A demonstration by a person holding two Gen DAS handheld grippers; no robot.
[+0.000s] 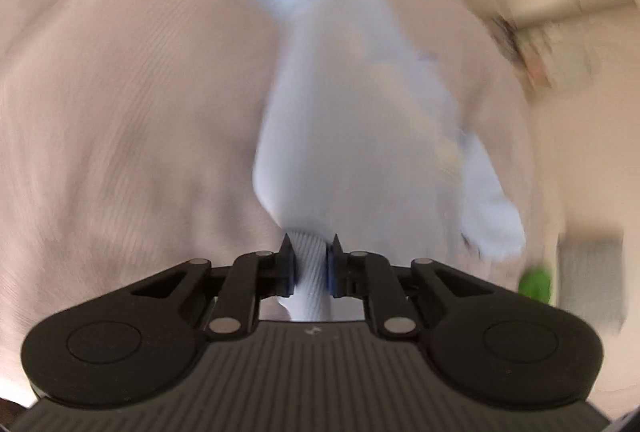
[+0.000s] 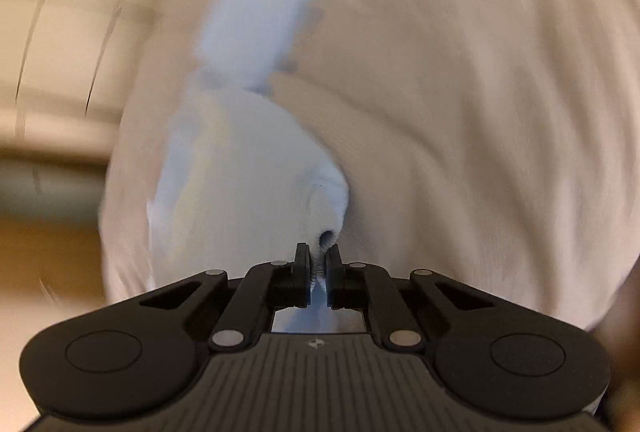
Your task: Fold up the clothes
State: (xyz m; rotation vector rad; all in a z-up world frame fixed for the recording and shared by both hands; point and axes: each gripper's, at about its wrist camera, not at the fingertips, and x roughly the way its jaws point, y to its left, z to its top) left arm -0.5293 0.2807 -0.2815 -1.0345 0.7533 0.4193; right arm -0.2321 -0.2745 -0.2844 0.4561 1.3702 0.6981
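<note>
A white garment [image 1: 360, 136] of ribbed fabric hangs stretched in front of a pale beige cloth surface [image 1: 120, 112]. My left gripper [image 1: 311, 252] is shut on a bunched fold of the white fabric, which fills the gap between its pads. In the right wrist view the same white garment [image 2: 240, 172] runs upward and away, blurred. My right gripper [image 2: 318, 256] is shut on a thin rolled edge of it. Both views are smeared by motion.
The beige cloth surface [image 2: 480, 112] fills most of both views. At the right of the left wrist view lie a small green thing [image 1: 536, 282], a grey block [image 1: 592, 276] and blurred clutter [image 1: 544, 60]. Pale walls or furniture [image 2: 60, 52] stand at the left of the right wrist view.
</note>
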